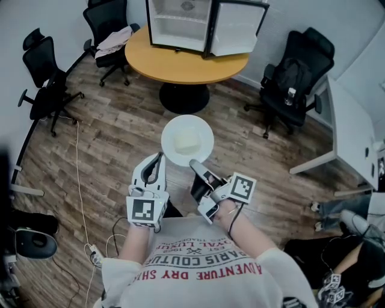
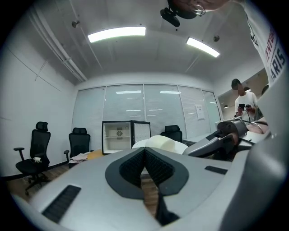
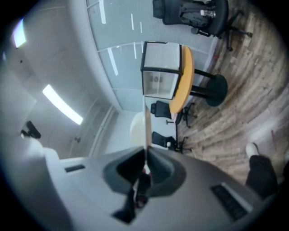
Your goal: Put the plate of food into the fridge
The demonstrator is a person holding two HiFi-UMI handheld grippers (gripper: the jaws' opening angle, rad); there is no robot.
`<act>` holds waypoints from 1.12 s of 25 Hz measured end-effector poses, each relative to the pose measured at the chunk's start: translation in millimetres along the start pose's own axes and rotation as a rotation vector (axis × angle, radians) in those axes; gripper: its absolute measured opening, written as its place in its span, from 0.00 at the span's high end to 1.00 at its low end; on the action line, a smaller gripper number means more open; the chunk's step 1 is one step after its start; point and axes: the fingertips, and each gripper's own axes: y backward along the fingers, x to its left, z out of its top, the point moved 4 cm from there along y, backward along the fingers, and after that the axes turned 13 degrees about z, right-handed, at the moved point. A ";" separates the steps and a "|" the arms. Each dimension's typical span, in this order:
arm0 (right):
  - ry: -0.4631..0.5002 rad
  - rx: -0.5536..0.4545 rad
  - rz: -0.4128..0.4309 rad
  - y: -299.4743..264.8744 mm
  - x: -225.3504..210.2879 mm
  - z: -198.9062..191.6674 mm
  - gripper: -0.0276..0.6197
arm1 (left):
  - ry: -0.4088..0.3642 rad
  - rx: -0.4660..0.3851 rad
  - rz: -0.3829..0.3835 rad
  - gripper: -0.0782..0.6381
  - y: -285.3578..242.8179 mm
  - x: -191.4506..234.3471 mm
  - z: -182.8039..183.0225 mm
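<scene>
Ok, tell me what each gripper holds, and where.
The right gripper pinches the plate at its near rim; the left gripper holds nothing, jaws together.

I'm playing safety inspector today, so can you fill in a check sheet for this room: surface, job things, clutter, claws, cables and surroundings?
Surface: round table holding the fridge; wood floor.
Job's things: plate with pale food, held in the air; fridge, door open.
Clutter: cloth on a black chair.
Claws: right claw shut on the plate's rim; left claw shut, empty, beside the plate.
Cables: white cable along the floor to a power strip.
Surroundings: more black chairs, white desk, another person's legs.
</scene>
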 end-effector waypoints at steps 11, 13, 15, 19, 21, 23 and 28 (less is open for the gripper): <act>-0.035 -0.025 -0.014 -47.8 -22.8 26.2 0.90 | -0.007 0.022 -0.008 0.85 -49.7 34.8 -5.8; -0.033 -0.026 -0.017 -63.1 -26.8 34.3 0.90 | -0.012 0.018 -0.017 0.85 -66.3 43.7 -5.4; -0.029 -0.028 -0.018 -80.8 -31.6 43.8 0.90 | -0.004 0.021 -0.026 0.85 -84.7 53.4 -5.0; -0.020 -0.046 -0.014 -123.1 -42.0 63.6 0.90 | -0.015 0.009 -0.049 0.85 -125.3 81.6 -3.2; -0.015 -0.061 -0.012 -147.8 -45.8 73.0 0.90 | -0.028 0.001 -0.062 0.85 -146.7 101.1 0.8; -0.011 -0.079 -0.012 -173.5 -49.2 81.5 0.90 | -0.022 0.002 -0.071 0.85 -167.5 121.4 5.6; 0.008 -0.105 -0.021 -236.4 -61.2 100.2 0.90 | -0.020 -0.004 -0.100 0.85 -218.2 171.0 14.0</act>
